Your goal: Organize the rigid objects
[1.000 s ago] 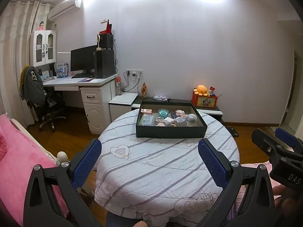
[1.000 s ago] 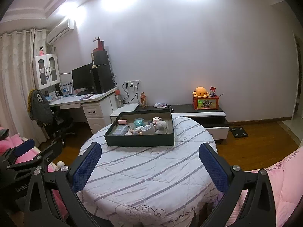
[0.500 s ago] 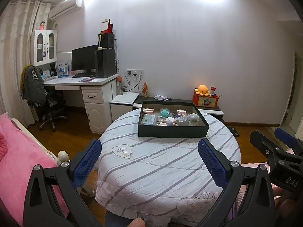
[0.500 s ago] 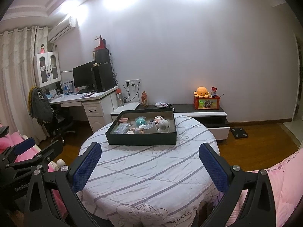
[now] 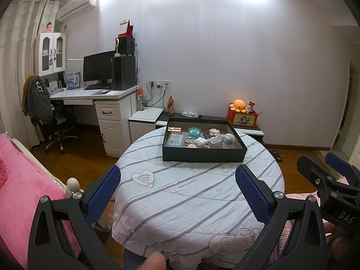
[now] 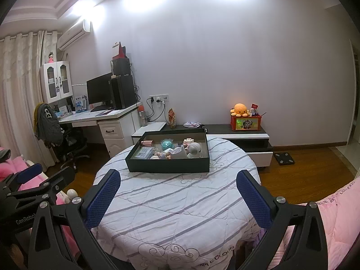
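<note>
A dark box (image 5: 203, 155) (image 6: 167, 166) sits at the far side of a round table (image 5: 193, 193) (image 6: 171, 207) covered in a striped white cloth. Inside it lie several small objects: a teal bowl (image 5: 194, 132) (image 6: 166, 143), a white round figure (image 5: 228, 140) (image 6: 194, 149), a flat clear case (image 5: 175, 140) (image 6: 144, 152) and a pink item (image 5: 175, 129). My left gripper (image 5: 177, 193) is open, held well short of the box with nothing between its fingers. My right gripper (image 6: 177, 194) is also open and empty, near the table's front.
A white desk (image 5: 90, 94) with a monitor and an office chair (image 5: 56, 121) stand at the left. A low black cabinet (image 6: 238, 132) carrying an orange plush (image 6: 239, 109) runs behind the table. Pink bedding (image 5: 20, 184) flanks me on both sides. Wooden floor shows at the right.
Both views have drifted slightly back and up, so the table and box sit a little lower and farther off. Both grippers have stayed open.
</note>
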`<act>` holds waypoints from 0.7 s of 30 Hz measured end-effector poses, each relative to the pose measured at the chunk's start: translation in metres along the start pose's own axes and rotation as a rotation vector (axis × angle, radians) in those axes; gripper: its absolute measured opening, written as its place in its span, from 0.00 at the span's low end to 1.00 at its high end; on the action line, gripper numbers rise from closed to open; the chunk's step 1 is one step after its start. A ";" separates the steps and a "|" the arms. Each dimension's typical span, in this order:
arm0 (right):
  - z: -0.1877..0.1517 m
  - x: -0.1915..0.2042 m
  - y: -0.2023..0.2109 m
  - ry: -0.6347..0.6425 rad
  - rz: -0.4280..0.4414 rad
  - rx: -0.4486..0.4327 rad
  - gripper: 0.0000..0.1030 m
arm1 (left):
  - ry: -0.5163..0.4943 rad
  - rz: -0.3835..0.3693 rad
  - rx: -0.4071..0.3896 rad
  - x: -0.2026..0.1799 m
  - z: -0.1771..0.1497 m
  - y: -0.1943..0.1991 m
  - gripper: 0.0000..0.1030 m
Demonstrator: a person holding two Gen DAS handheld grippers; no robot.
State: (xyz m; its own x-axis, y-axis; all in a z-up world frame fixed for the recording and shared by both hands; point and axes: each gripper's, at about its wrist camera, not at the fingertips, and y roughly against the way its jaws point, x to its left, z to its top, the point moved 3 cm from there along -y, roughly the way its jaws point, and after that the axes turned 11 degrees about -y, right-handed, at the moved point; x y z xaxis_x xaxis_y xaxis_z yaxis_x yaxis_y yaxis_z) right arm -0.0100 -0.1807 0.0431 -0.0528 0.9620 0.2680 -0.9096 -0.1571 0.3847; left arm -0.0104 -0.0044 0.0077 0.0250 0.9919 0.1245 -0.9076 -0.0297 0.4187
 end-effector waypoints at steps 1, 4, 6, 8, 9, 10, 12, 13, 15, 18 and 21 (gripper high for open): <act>0.000 0.000 0.000 0.000 0.000 0.000 1.00 | 0.001 0.003 -0.002 0.001 0.001 0.000 1.00; -0.001 0.000 0.000 0.002 0.001 0.003 1.00 | 0.008 -0.012 0.003 0.002 0.001 -0.002 1.00; -0.001 0.000 -0.001 0.002 0.003 0.006 1.00 | 0.016 -0.018 0.010 0.004 0.001 -0.003 1.00; -0.001 0.001 0.000 0.004 0.004 0.004 1.00 | 0.012 -0.005 0.007 0.005 0.001 -0.002 1.00; -0.001 0.000 -0.001 0.002 0.005 0.005 1.00 | 0.009 0.000 0.006 0.005 0.001 -0.002 1.00; -0.001 0.000 -0.001 0.002 0.005 0.005 1.00 | 0.008 0.003 0.004 0.006 0.001 -0.001 1.00; -0.002 0.000 -0.001 0.002 0.006 0.004 1.00 | 0.007 0.010 0.000 0.007 0.001 0.000 1.00; -0.002 0.000 0.000 0.002 0.006 0.004 1.00 | 0.006 0.012 0.000 0.007 0.001 0.001 1.00; -0.002 0.000 0.000 0.002 0.007 0.004 1.00 | 0.006 0.020 0.000 0.009 0.001 0.001 1.00; -0.002 0.000 0.000 0.003 0.006 0.004 1.00 | 0.008 0.018 0.002 0.009 0.001 0.002 1.00; -0.002 0.000 -0.001 0.005 0.007 0.006 1.00 | 0.018 0.003 0.001 0.011 0.002 0.002 1.00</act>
State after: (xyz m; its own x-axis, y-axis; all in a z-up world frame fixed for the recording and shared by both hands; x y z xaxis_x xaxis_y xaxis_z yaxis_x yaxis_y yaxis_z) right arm -0.0102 -0.1804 0.0408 -0.0615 0.9618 0.2666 -0.9066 -0.1655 0.3881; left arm -0.0113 0.0060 0.0112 0.0151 0.9938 0.1097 -0.9071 -0.0326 0.4196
